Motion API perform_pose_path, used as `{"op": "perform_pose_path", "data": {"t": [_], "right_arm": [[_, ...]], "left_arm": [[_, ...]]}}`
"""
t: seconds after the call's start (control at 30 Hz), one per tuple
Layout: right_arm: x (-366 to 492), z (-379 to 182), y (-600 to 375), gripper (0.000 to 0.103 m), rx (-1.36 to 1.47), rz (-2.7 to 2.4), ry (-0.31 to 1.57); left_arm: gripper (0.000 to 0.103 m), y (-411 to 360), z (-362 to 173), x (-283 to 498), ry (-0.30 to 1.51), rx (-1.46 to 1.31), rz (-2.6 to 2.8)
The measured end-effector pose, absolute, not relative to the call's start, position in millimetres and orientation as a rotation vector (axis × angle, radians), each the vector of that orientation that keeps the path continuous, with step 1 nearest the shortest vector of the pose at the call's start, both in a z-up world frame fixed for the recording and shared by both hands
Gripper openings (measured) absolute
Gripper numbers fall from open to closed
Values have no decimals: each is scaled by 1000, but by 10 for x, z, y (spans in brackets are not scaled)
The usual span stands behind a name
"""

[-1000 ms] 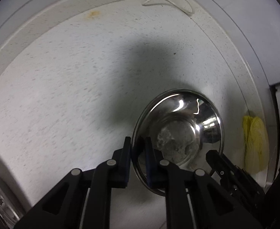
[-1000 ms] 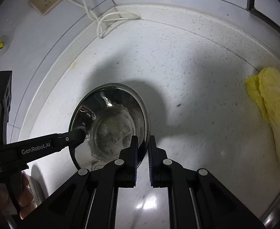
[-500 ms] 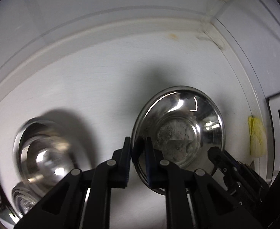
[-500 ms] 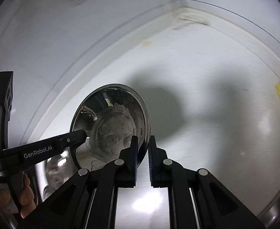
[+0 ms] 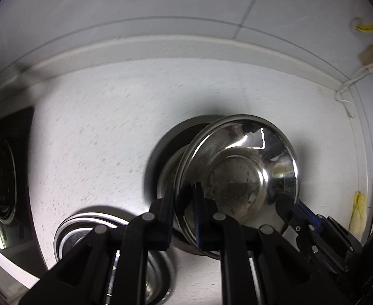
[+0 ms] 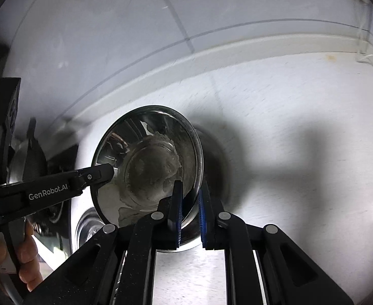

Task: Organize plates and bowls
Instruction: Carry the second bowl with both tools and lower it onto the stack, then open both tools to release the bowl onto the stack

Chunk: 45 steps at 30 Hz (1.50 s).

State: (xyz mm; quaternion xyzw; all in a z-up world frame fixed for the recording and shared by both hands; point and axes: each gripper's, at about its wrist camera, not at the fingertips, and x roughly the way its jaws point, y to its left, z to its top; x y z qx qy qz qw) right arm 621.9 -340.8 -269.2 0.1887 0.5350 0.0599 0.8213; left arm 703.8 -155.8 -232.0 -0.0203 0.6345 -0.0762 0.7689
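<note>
A shiny steel bowl (image 5: pixel 237 172) with grey residue on its bottom hangs tilted above the speckled white counter, carried by both grippers. My left gripper (image 5: pixel 184 203) is shut on its left rim. My right gripper (image 6: pixel 189 204) is shut on the opposite rim of the bowl (image 6: pixel 148 167). The right gripper (image 5: pixel 288 213) also shows in the left wrist view, and the left gripper (image 6: pixel 102 174) in the right wrist view. Just under the held bowl lies a second, darker bowl (image 5: pixel 158 162). Nested steel bowls (image 5: pixel 84 225) stand lower left.
A black stove top (image 5: pixel 5 167) borders the counter (image 5: pixel 97 127) on the left. A yellow cloth (image 5: pixel 357 213) lies far right by the wall. A socket with a white cable (image 5: pixel 349 86) sits in the back corner. A person's hand (image 6: pixel 26 256) grips the left tool.
Both grippers have carried the bowl leftwards along the counter and rolled. Other steel bowls and the stove have come into view under and beside it; the yellow cloth has dropped back to the right.
</note>
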Motion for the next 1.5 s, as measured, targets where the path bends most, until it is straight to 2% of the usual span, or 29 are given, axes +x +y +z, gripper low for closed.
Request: {"op": "perform_pose_path", "data": {"t": [0.37, 1.1, 1.27, 1.33, 1.4, 1.5], "right_arm": [[6368, -3024, -3275, 10, 358, 111, 1224], [6317, -3158, -3192, 15, 294, 88, 1253], [6253, -3046, -3274, 28, 326, 105, 1236], [6202, -2936, -3349, 45, 342, 112, 1208], [6149, -2821, -3447, 54, 346, 98, 1174], [6098, -2712, -3646, 56, 348, 53, 1140]], "left_arm": [[13, -1471, -2778, 7033, 1431, -75, -150], [13, -1599, -2873, 7042, 1416, -3, -167], [13, -1476, -2776, 7044, 1425, -61, -181], [14, -1395, -2705, 7047, 1418, -96, -194], [14, -1290, -2619, 7050, 1406, -125, -202], [14, -1142, -2577, 7085, 1401, -156, -197]]}}
